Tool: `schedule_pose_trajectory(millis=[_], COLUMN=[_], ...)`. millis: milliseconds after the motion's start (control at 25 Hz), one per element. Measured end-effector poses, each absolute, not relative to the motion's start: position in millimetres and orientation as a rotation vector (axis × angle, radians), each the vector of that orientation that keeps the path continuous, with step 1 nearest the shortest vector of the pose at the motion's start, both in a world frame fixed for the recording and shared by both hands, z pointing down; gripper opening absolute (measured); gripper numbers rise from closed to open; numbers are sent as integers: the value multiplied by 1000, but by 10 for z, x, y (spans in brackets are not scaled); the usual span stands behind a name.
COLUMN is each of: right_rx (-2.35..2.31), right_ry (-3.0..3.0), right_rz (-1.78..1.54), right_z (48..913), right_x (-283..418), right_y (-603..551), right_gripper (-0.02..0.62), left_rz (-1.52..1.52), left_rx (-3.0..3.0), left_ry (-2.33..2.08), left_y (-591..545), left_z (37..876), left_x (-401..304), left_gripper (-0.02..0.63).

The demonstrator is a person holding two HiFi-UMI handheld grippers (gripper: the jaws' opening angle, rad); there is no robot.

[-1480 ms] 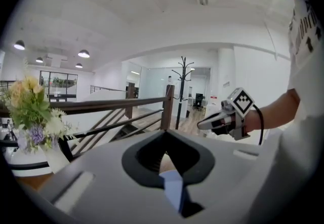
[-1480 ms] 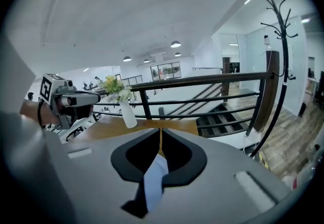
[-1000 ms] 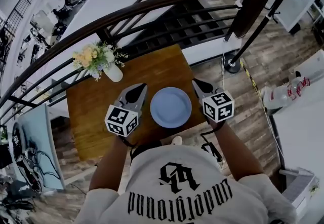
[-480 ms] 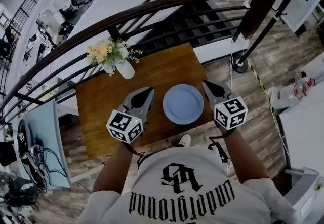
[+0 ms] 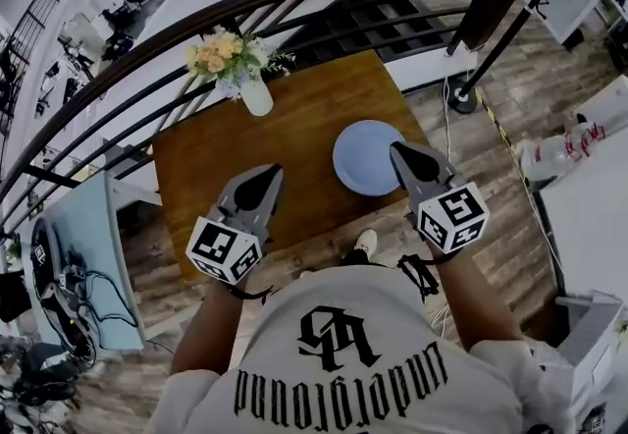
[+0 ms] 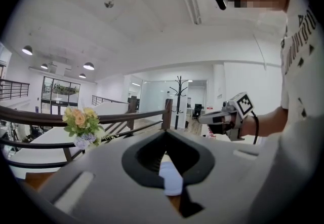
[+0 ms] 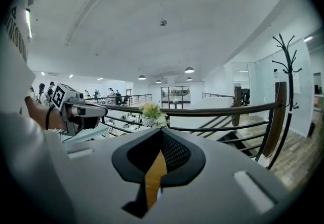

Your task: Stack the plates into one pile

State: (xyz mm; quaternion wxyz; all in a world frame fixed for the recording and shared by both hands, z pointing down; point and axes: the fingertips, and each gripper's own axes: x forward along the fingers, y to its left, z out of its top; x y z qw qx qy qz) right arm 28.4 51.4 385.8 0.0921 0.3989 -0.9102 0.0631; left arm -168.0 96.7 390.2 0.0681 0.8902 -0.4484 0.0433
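Vase of flowers (image 5: pixel 238 69) at the far left corner of the table (image 5: pixel 294 128), clear of the working area; left gripper (image 5: pixel 269 172), jaws together and holding nothing, over the near left part of the table, apparently idle since nothing lies there to lift; plate pile (image 5: pixel 365 155) by the right edge, seemingly one stack, so the task looks finished, count not discernible; right gripper (image 5: pixel 401 149), jaws closed and empty, tip over the pile's near rim, perhaps after release; contact cannot be told.
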Motion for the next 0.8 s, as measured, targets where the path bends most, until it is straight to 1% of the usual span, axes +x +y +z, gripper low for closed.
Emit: schedule_pose_trajectory(millis=[200,480,800], right_rx=[1199,1252,1261], right_ry=[-2699,-2690,-2675], right_rz=[173,149,117], right_z=[3889,3909,3830], right_x=[-49,-320,-484], right_y=[1132,1878,2299], right_gripper=[3,3,3], left_rz=[107,114,79], left_rx=[2719,2779,2811], left_ry=[-1324,-1269,-1243], left_y=[1560,2194,2520], left_z=[3840,3835,3813], left_x=[-1964,-2193,-2263], left_gripper=[46,46,46])
